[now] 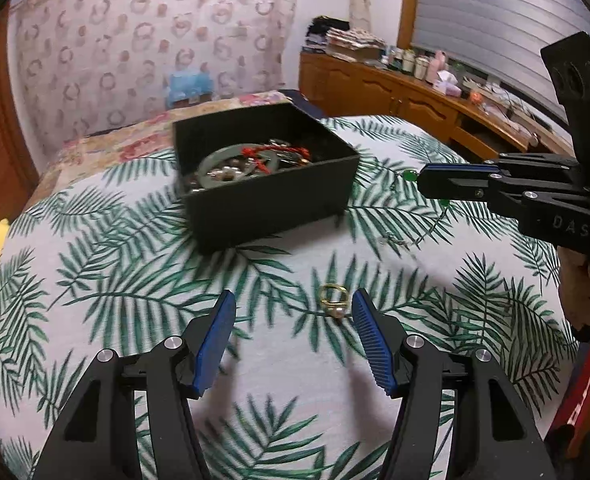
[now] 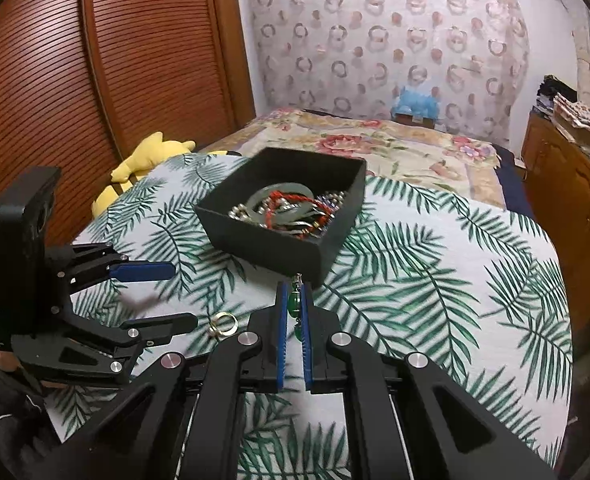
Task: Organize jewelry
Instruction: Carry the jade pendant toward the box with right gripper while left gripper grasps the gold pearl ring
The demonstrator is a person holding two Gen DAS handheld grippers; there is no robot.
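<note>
A black open box (image 1: 271, 200) holding a jade bangle, beads and red cord sits on the leaf-print cloth (image 1: 135, 280). A gold ring with a pearl (image 1: 333, 305) lies on the cloth just inside the right fingertip of my left gripper (image 1: 293, 296), which is open and touches nothing. At the right, my right gripper (image 1: 423, 184) is shut on a thin chain with green beads (image 1: 409, 176) that trails down to the cloth. In the right wrist view the green-bead chain (image 2: 293, 303) is pinched between the pads of the right gripper (image 2: 294, 286), close before the box (image 2: 263, 252). The left gripper (image 2: 181, 296) stands open beside the ring (image 2: 223, 325).
A yellow plush toy (image 2: 147, 160) lies at the cloth's left edge by a slatted wooden door (image 2: 55, 100). A floral blanket (image 2: 375, 140) covers the bed behind the box. A wooden dresser (image 1: 415, 96) with clutter runs along the right.
</note>
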